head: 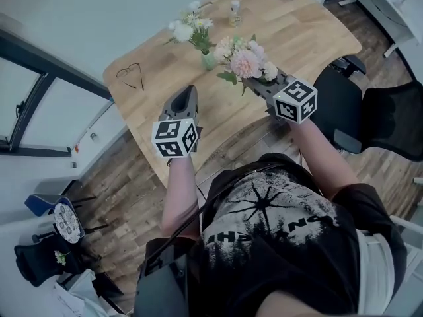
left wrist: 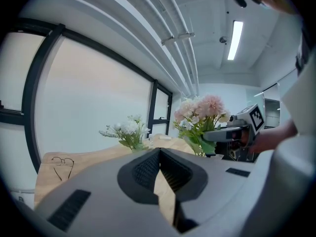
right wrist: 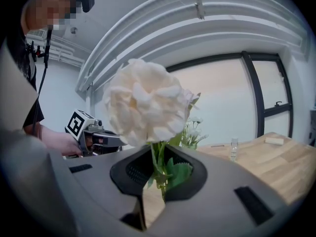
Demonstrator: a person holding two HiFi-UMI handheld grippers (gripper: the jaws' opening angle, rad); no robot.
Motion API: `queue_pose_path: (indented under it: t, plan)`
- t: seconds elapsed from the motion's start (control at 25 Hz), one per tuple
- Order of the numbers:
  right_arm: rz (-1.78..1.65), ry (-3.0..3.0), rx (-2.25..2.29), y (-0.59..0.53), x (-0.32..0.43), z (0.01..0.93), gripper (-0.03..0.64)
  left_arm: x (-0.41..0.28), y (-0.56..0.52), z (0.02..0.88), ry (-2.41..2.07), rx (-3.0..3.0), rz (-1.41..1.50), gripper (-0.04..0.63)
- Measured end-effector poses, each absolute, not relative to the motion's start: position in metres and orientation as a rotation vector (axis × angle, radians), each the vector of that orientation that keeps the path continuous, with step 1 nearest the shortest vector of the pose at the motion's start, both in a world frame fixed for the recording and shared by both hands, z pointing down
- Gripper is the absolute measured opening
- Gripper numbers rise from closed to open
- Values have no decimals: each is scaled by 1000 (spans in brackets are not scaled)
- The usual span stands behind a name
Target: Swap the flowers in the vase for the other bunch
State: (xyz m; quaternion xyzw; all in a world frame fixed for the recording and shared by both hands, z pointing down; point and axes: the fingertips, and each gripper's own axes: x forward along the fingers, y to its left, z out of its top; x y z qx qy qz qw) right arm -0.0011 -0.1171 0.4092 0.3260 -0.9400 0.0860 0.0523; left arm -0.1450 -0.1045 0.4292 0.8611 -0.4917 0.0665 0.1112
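Step in hand, judged: bringing replacement bunch up to vase.
- Right gripper (head: 258,84): jaws clamped on stems of pink bunch (head: 244,61), blooms upright, just beside small green vase (head: 208,61), at its 3 o'clock in head view.
- White bunch (head: 192,28) stood in vase, not yet pulled.
- Left gripper (head: 187,91): jaws together, empty, over bench (head: 310,38) at vase's 6 o'clock.
- Next move likely called for: left jaws part, grip white stems low, lift straight up. Then pink stems go in.

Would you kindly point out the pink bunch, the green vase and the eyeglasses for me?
pink bunch (head: 246,63): head view, on the large pink bloom.
green vase (head: 209,61): head view, on its pale body.
eyeglasses (head: 129,72): head view, on a lens.
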Motion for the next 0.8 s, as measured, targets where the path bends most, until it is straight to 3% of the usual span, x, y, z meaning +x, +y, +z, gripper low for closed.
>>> queue_pose_path:
  t: [0.8]
  plan:
    - [293, -2891, 898, -217, 5, 407, 49, -162, -181, 424, -1567, 2433, 208, 14]
